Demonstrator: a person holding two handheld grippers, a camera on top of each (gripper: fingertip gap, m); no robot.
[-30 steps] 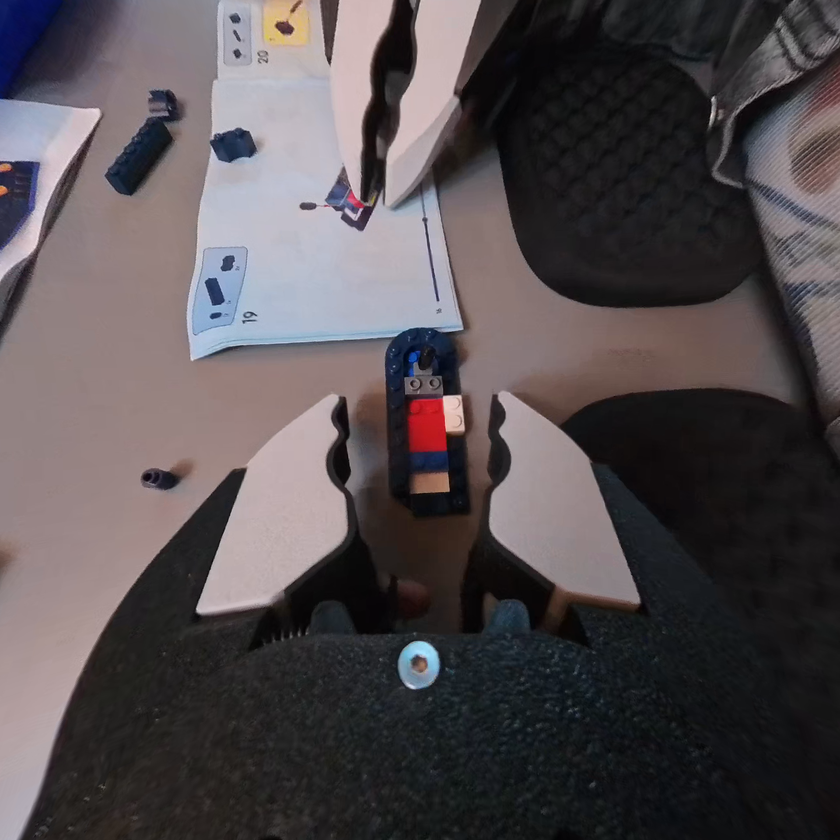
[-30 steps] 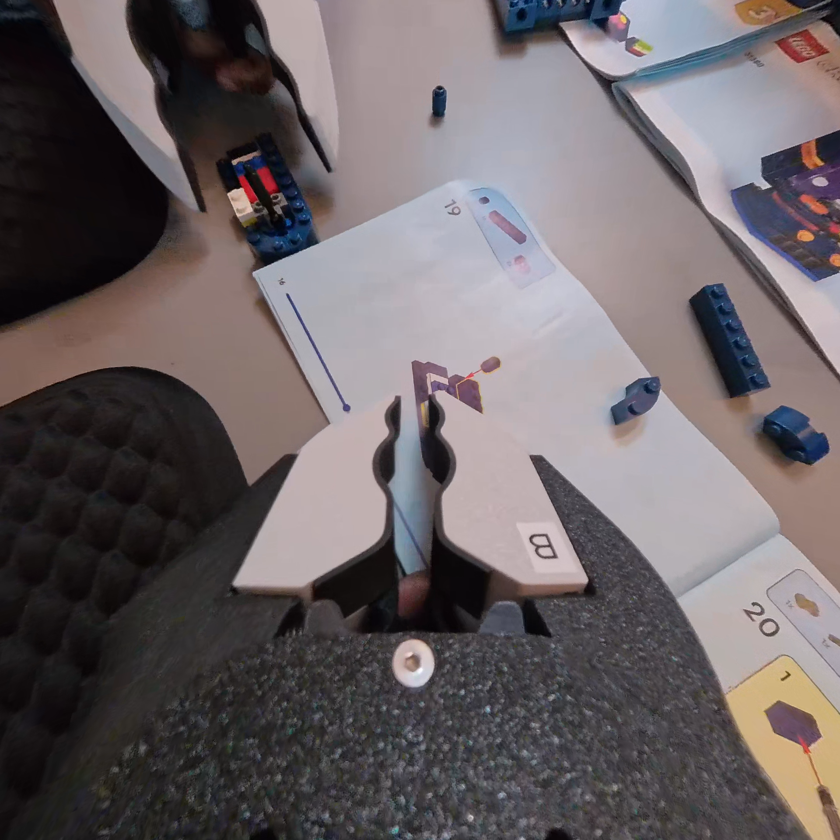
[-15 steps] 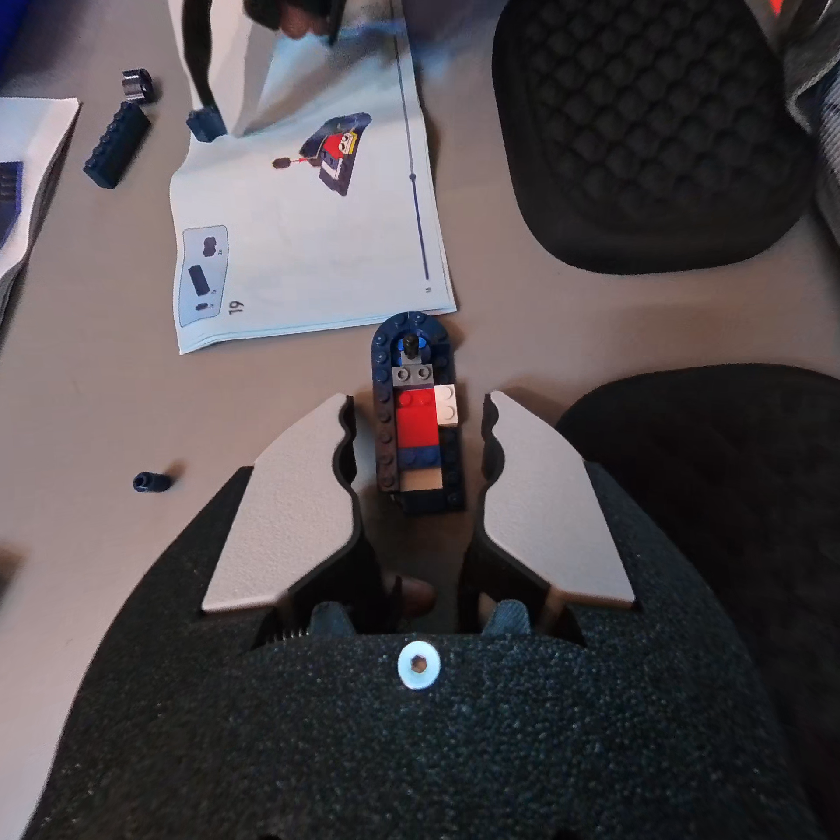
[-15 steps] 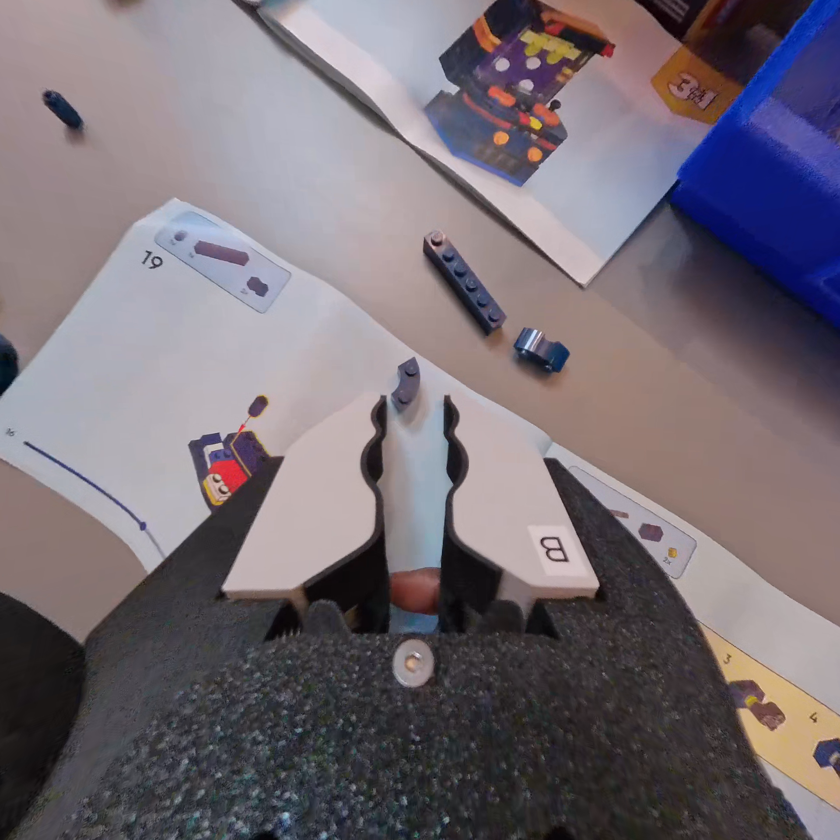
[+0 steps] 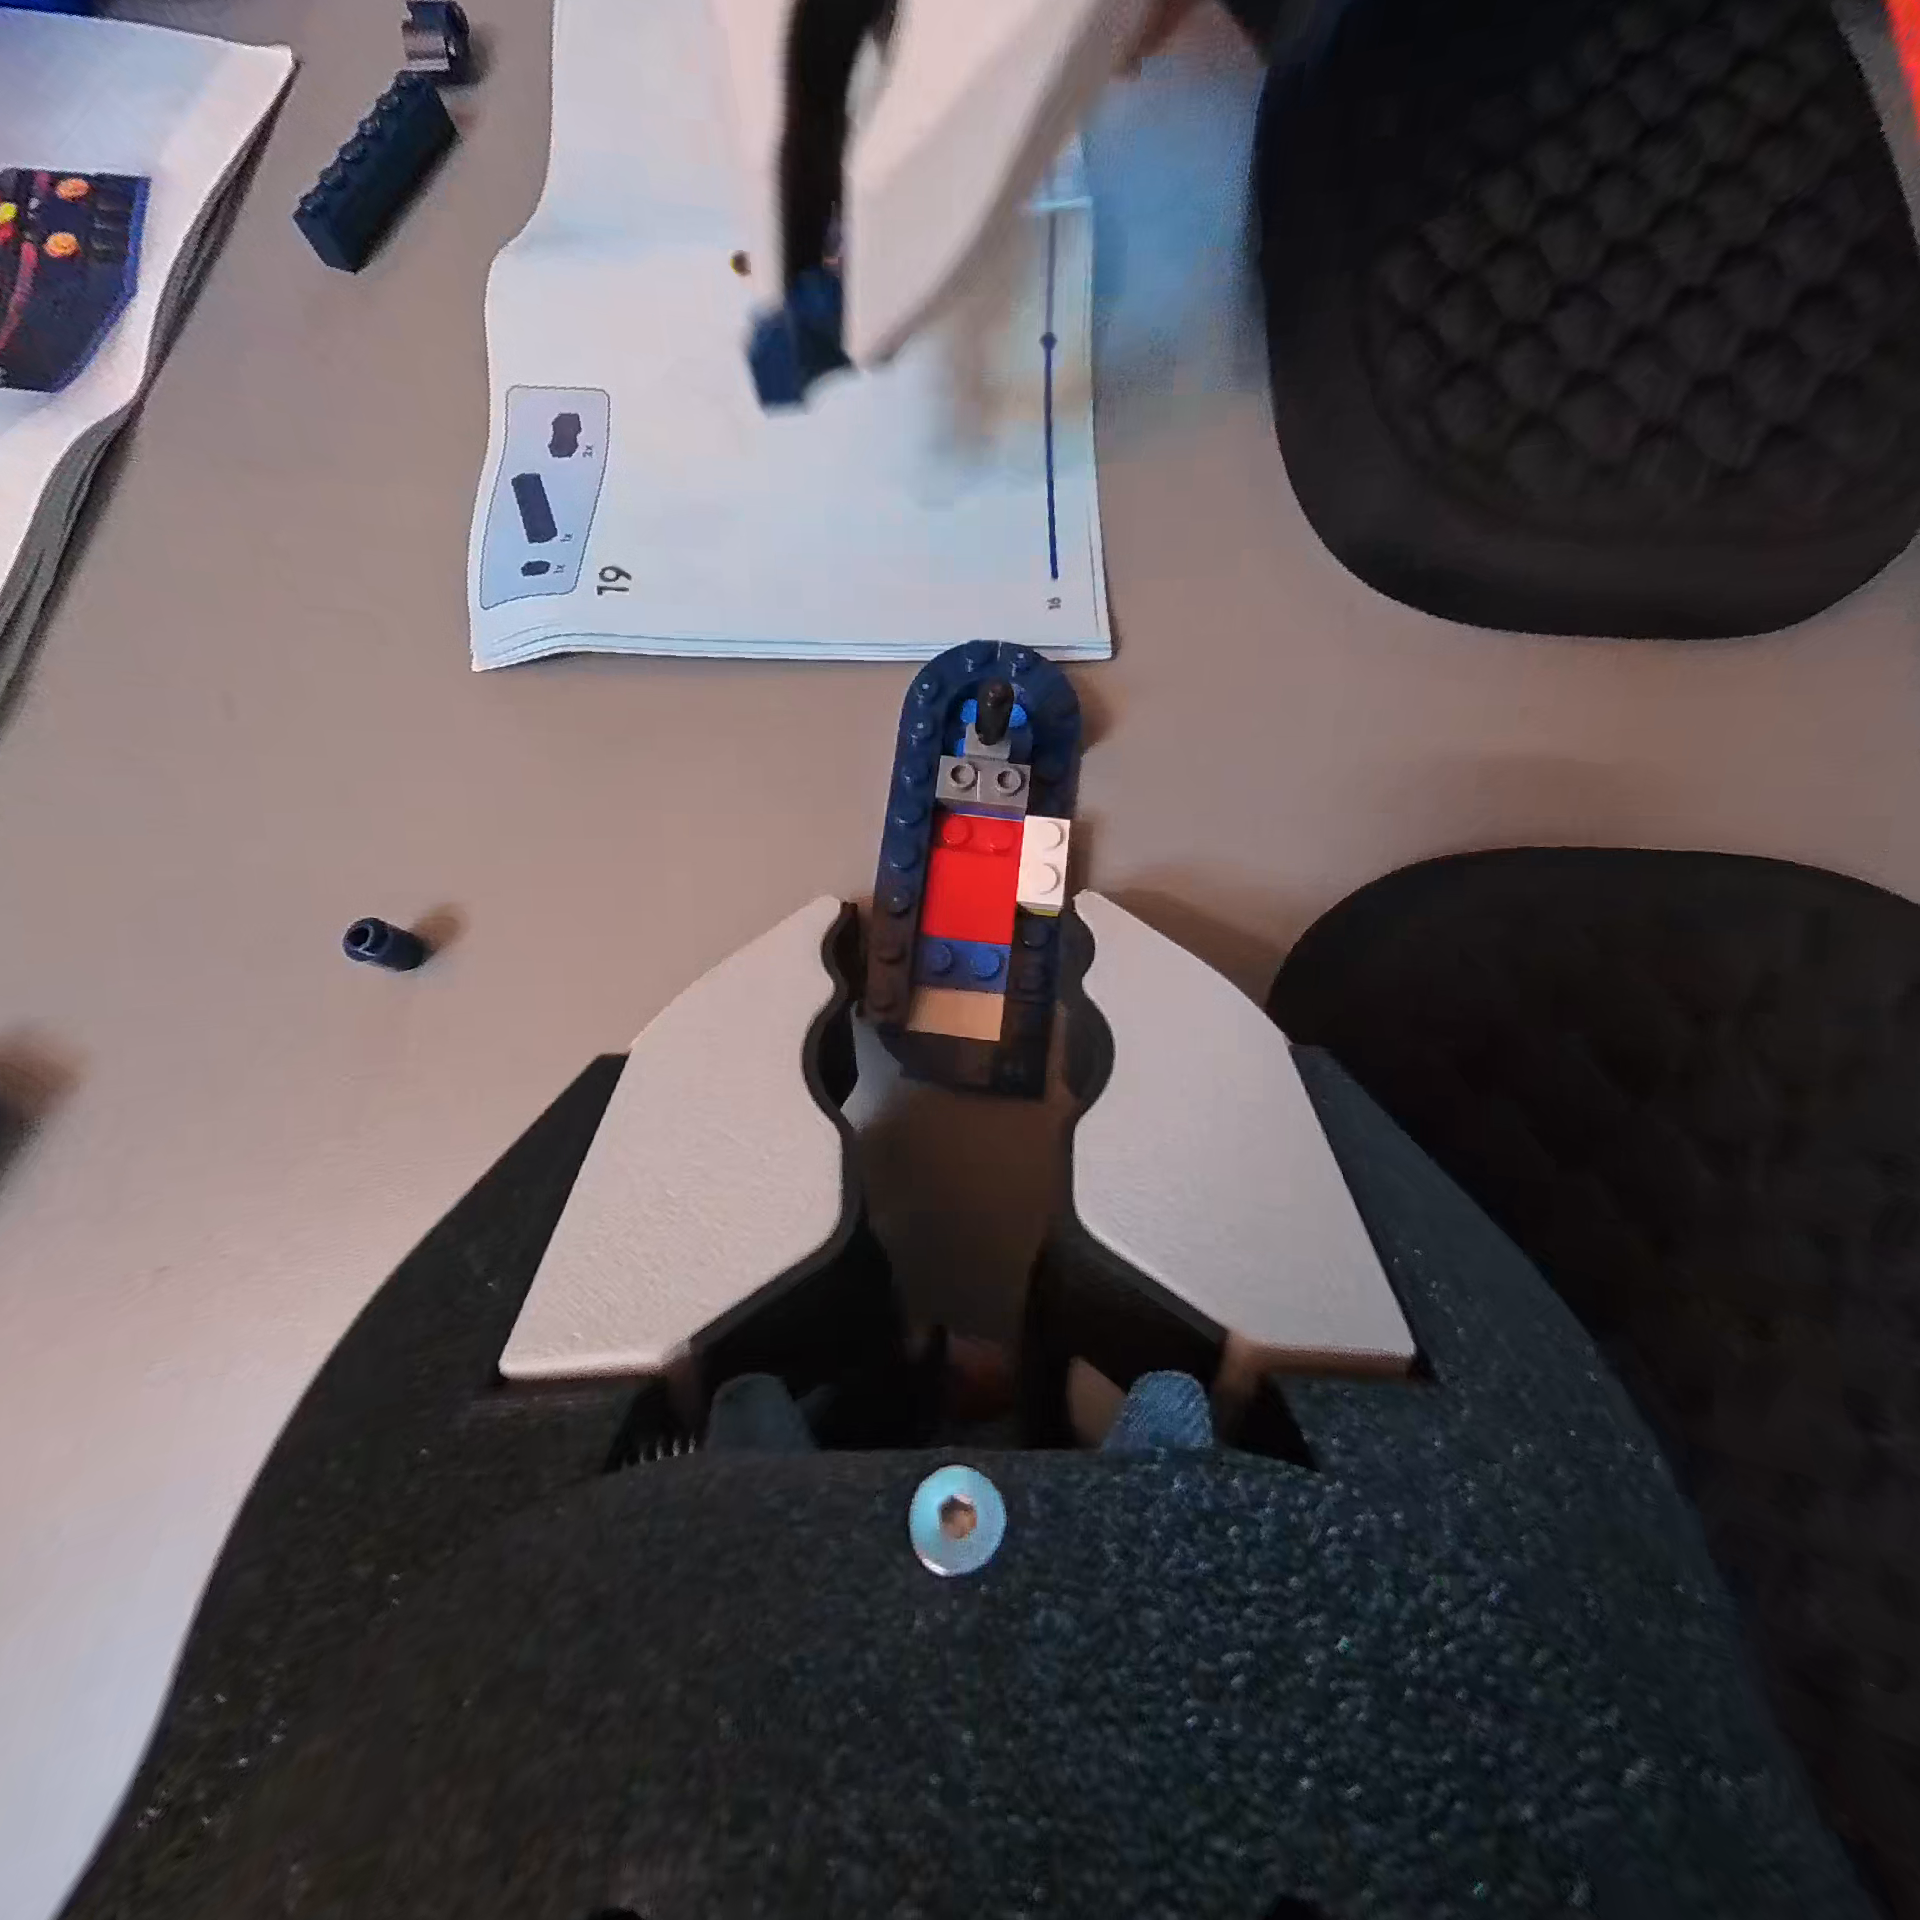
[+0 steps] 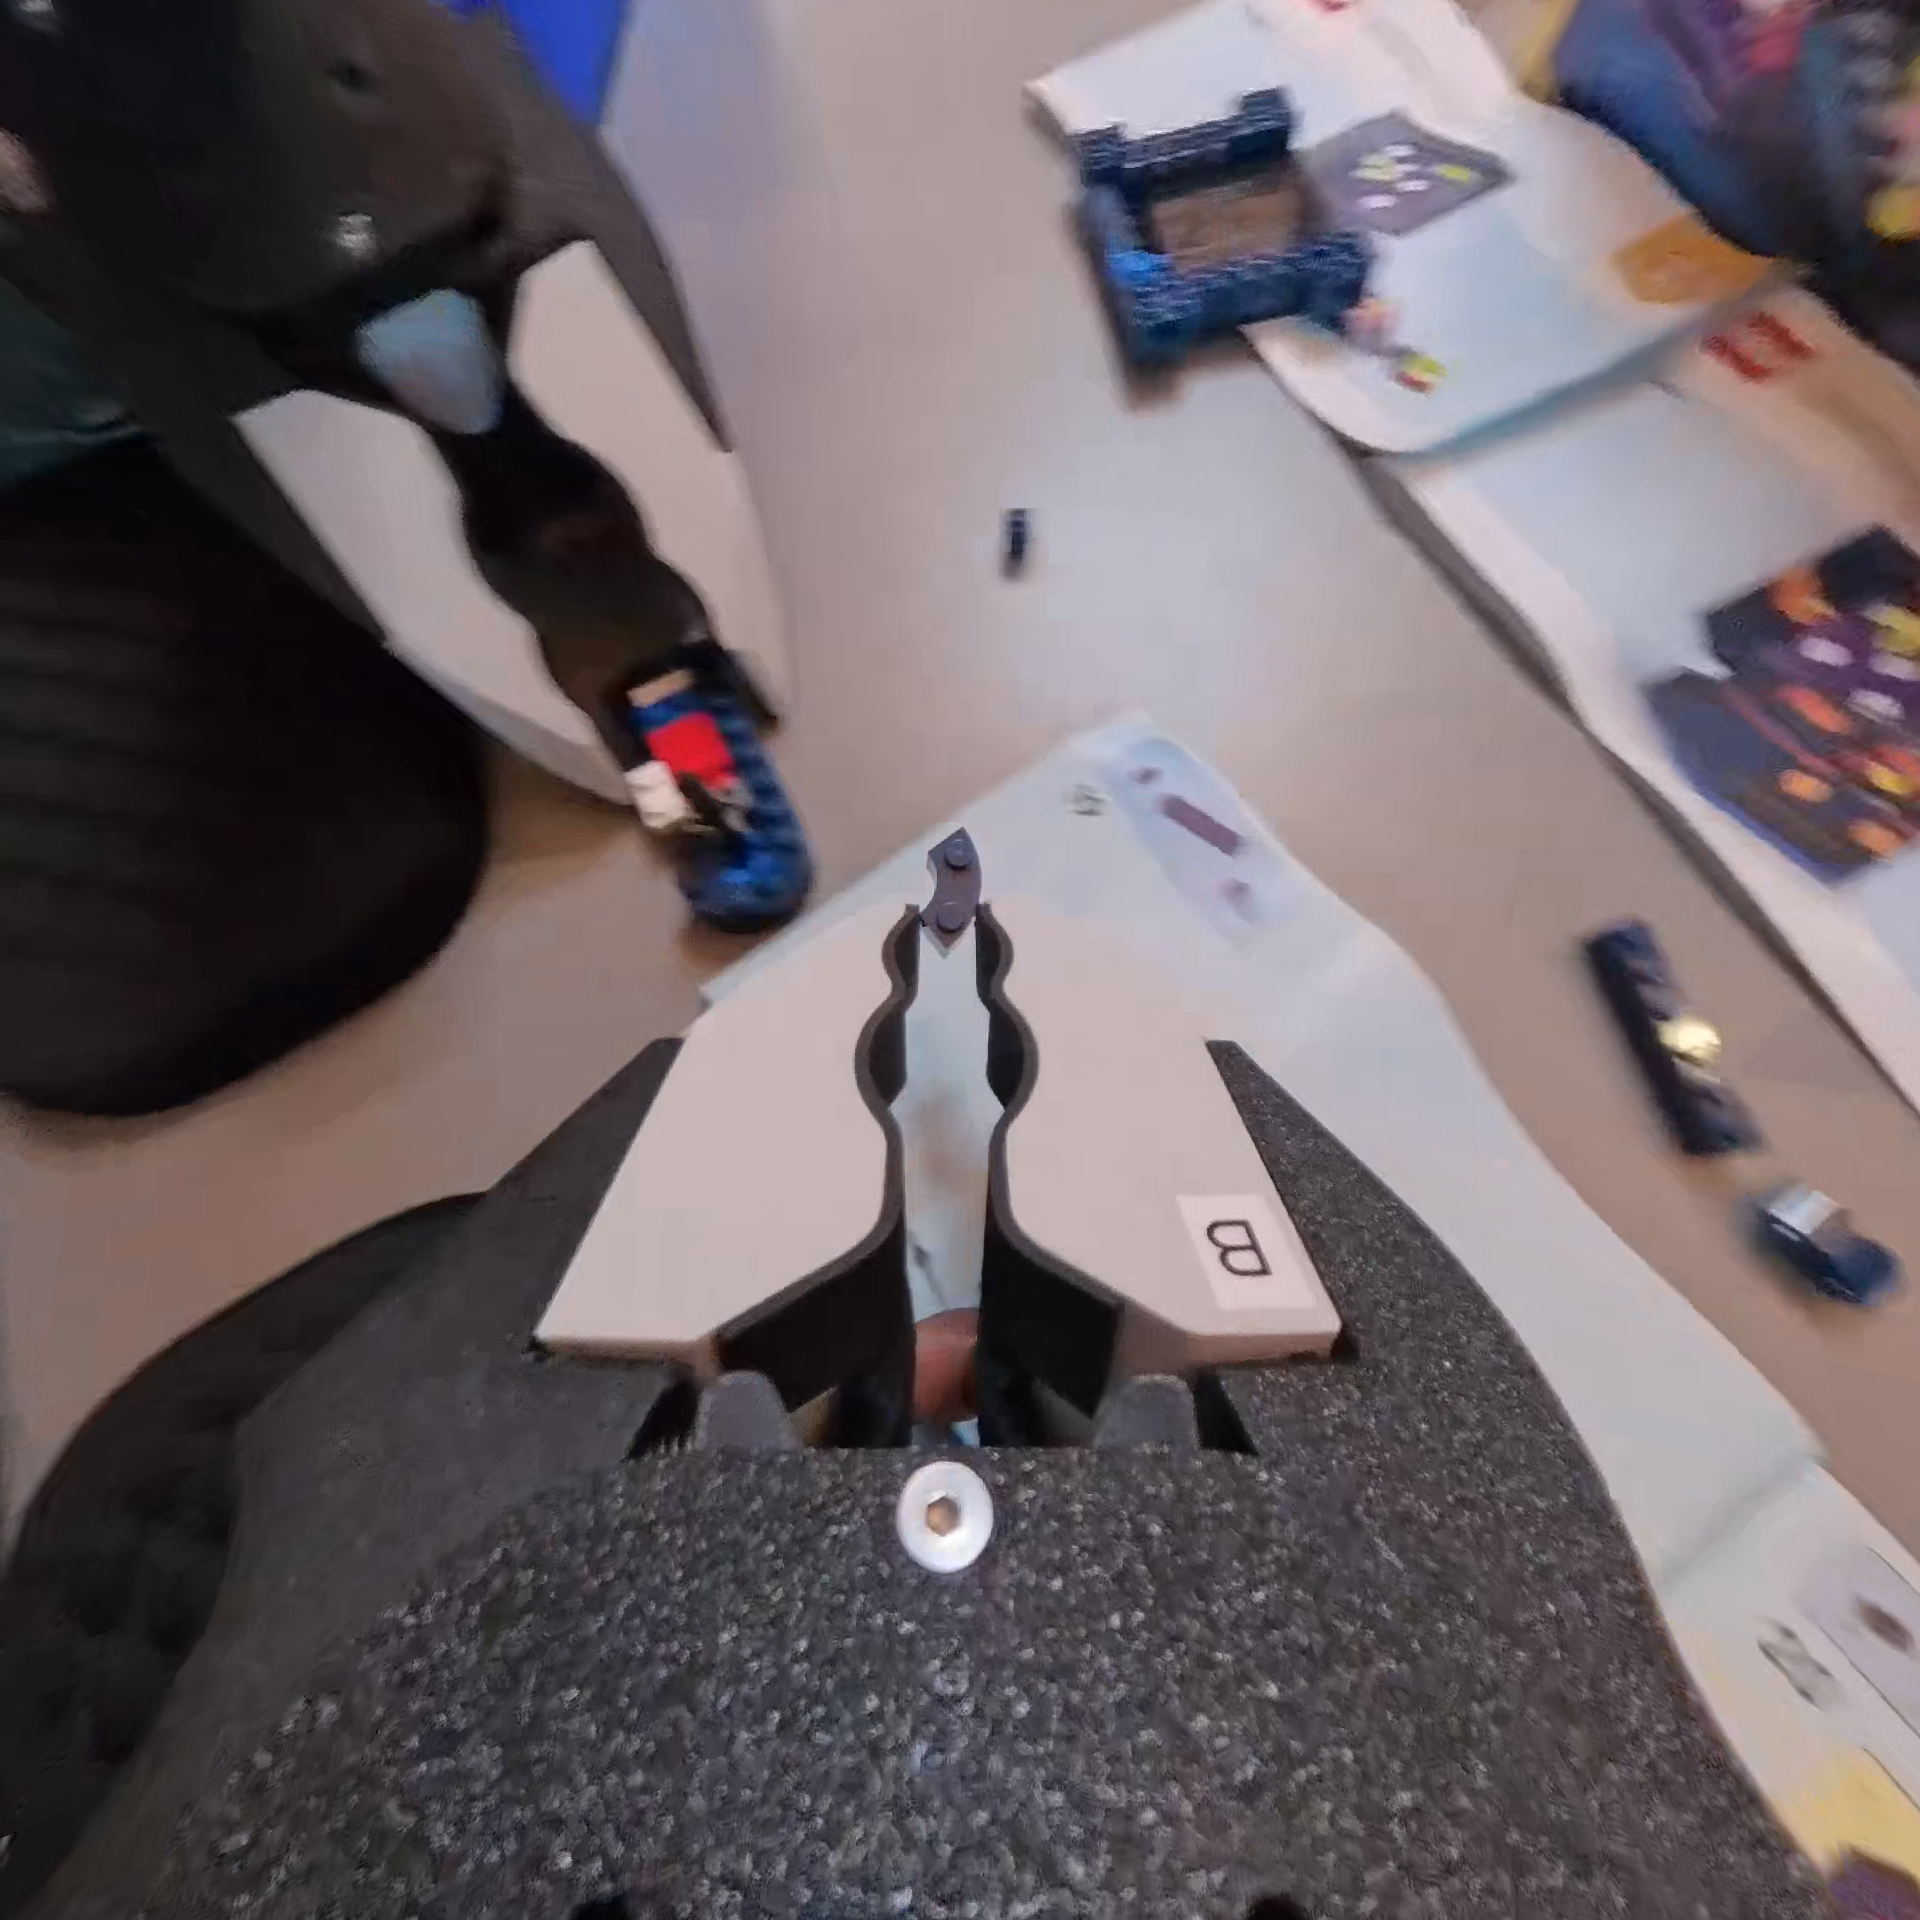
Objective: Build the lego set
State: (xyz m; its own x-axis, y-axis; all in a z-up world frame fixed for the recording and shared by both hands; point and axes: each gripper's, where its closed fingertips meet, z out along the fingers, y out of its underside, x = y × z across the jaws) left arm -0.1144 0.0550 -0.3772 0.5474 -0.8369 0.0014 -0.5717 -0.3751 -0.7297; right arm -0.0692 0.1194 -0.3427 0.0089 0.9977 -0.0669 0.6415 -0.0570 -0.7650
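Grey-brown table (image 5: 260, 790) with open booklet (image 5: 790, 540), dark-blue brick (image 5: 374, 177), small tube piece (image 5: 382, 943), black cushions (image 5: 1590, 312).

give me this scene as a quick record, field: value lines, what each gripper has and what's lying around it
left gripper: closed on the near end of a small brick boat, dark blue hull, red, white and grey bricks on top
right gripper: fingertips pinch a small curved dark plate
surface: tan table
under right gripper: open instruction booklet
loose parts: long dark blue brick, small dark blue cylinder
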